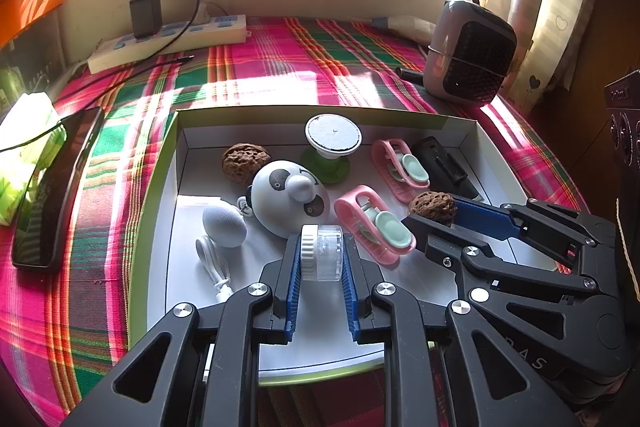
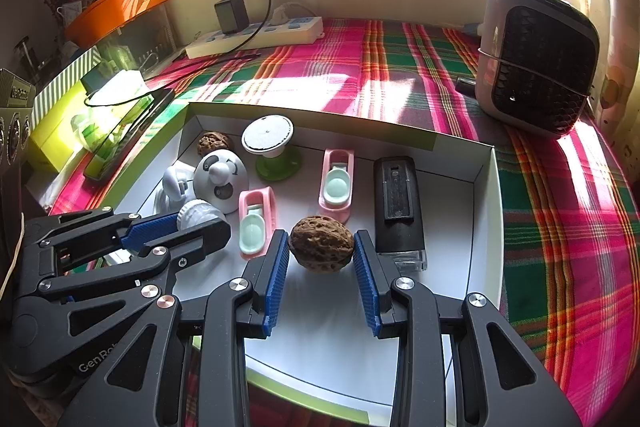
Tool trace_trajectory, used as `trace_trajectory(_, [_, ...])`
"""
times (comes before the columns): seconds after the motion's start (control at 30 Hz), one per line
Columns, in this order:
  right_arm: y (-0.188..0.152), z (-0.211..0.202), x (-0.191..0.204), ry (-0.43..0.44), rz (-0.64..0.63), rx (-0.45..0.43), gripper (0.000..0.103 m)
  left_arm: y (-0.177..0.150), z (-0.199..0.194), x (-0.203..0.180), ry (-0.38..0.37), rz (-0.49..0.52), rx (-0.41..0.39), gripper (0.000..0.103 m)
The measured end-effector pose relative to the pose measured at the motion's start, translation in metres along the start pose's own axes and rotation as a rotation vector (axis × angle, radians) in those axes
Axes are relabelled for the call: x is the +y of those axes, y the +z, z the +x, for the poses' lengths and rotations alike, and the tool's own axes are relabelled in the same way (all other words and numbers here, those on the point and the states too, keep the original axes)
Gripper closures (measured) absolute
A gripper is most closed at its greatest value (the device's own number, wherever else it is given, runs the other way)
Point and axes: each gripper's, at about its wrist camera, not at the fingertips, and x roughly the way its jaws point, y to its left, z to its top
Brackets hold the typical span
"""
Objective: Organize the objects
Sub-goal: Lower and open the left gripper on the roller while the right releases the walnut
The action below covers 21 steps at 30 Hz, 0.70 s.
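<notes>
A shallow white box [image 1: 448, 125] [image 2: 486, 187] lies on the plaid cloth and holds small items. My left gripper [image 1: 322, 253] is shut on a small clear jar with a white lid [image 1: 322, 253] over the box; it also shows in the right wrist view [image 2: 200, 215]. My right gripper [image 2: 321, 247] is shut on a brown walnut [image 2: 321, 247] inside the box, also seen in the left wrist view [image 1: 433, 207]. In the box: a second walnut [image 1: 245, 161], a panda toy [image 1: 290, 197], two pink clips [image 1: 374, 223], a black case [image 2: 396, 201], a green stand [image 1: 330, 147], a white egg-shaped object [image 1: 224, 223].
A grey and black heater [image 2: 536, 55] stands at the back right. A white power strip [image 1: 168, 41] with a black charger lies at the back by the wall. A black phone [image 1: 56, 187] and a green tissue pack [image 1: 24, 147] sit left of the box.
</notes>
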Motion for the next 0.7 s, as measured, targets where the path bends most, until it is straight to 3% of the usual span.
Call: trace_trajectory(0.7, [-0.0012, -0.0056, -0.0023, -0.009, 0.019, -0.007, 0.065, -0.0031, -0.0061, 0.0008, 0.029, -0.012, 0.002, 0.072])
